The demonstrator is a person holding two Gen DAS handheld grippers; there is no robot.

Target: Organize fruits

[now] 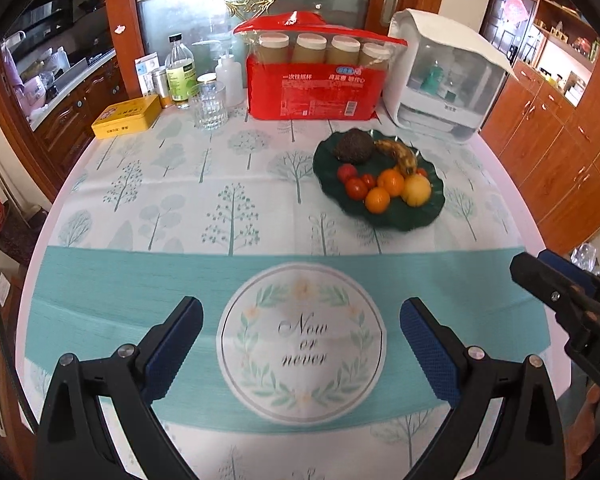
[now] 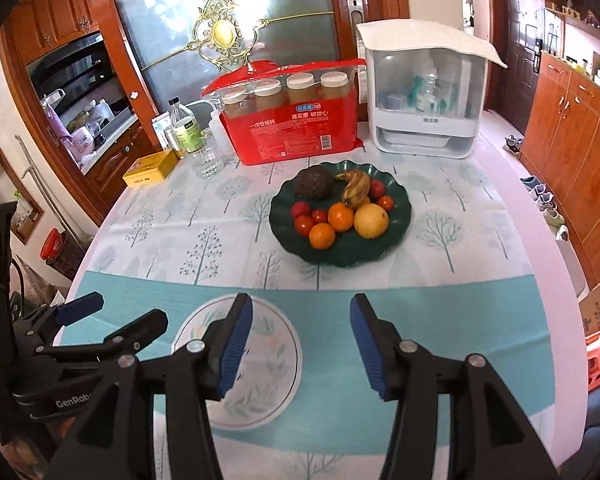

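Note:
A dark green scalloped plate (image 2: 396,240) (image 1: 404,220) on the tree-print tablecloth holds a dark rough avocado (image 2: 313,184) (image 1: 353,144), a spotted banana (image 2: 358,189) (image 1: 398,155), two oranges (image 2: 340,216) (image 1: 391,182), a yellow fruit (image 2: 371,221) (image 1: 417,189) and several small red fruits (image 2: 304,225) (image 1: 356,188). My left gripper (image 1: 301,322) hovers open over the round printed emblem, well short of the plate, nothing between its fingers. My right gripper (image 2: 301,322) is open and empty too, above the teal band in front of the plate.
At the table's back stand a red pack of paper cups (image 2: 296,120), a white dispenser box (image 2: 424,100), a yellow tin (image 1: 126,116), a glass (image 1: 211,106) and bottles (image 1: 180,70). Wooden cabinets (image 2: 572,120) line the right; shoes and a stool lie on the floor there.

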